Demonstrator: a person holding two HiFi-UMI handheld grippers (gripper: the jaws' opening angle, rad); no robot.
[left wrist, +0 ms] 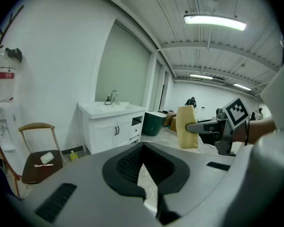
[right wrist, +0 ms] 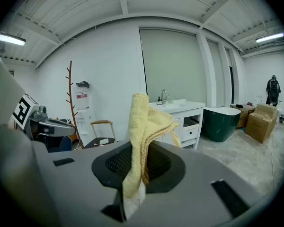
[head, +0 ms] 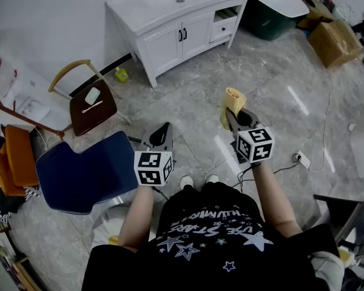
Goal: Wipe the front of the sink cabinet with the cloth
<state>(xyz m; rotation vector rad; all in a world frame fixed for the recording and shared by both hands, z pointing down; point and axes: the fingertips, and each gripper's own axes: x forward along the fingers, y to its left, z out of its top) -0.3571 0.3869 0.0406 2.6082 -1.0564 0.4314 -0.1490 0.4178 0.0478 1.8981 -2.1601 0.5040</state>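
Your right claw (head: 235,119) pinches yellow cloth (head: 232,100), mid-frame. Your left claw (head: 164,130) pressed together, empty. Target sink cabinet (head: 179,38) upper centre, well apart. Wiping apparently not started; approach and whole front left.

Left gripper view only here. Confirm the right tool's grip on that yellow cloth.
Observer: The right gripper view shows the right tool shut on the yellow cloth, which runs down between its jaws and stands up past the tips.
Operator: Report what's beside my left tool.
Observer: A blue chair stands just left of the left tool.
Operator: Check the floor.
Observer: A white power strip and its cable lie right of the person's feet, off the line to the white sink cabinet.
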